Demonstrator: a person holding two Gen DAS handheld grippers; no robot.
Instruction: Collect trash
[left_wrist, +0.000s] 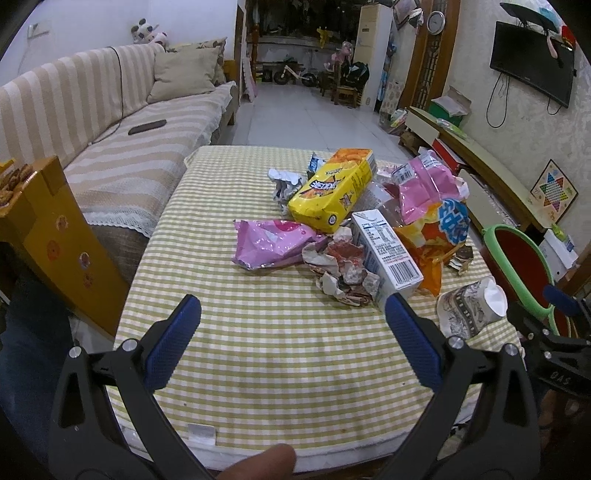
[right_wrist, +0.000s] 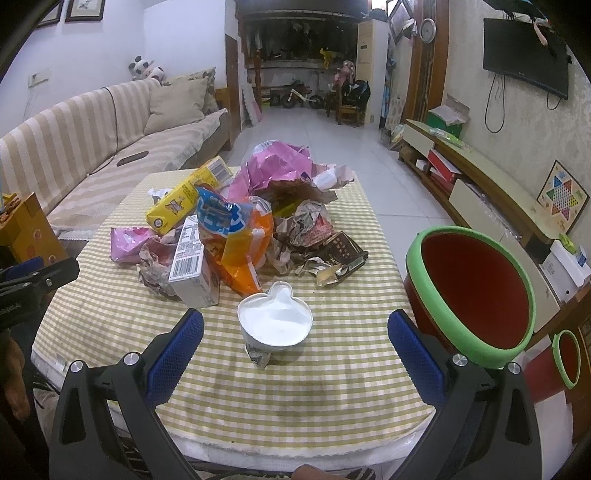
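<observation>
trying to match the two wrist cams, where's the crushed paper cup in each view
Left wrist: the crushed paper cup lies on its side at lower right, just beyond the right finger.
Right wrist: the cup sits lower centre, white mouth toward the camera, between the open fingers.
Shared landmark: the white barcoded carton, just behind it.

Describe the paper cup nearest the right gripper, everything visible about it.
The paper cup looks like thin paper, white inside with a black-and-white printed outside. Its rim is squashed out of round and it appears empty. In the right wrist view it stands roughly upright on the checked tablecloth, apart from the trash pile, between the fingers of the open right gripper, which do not touch it. The red bin with green rim stands to its right.
</observation>
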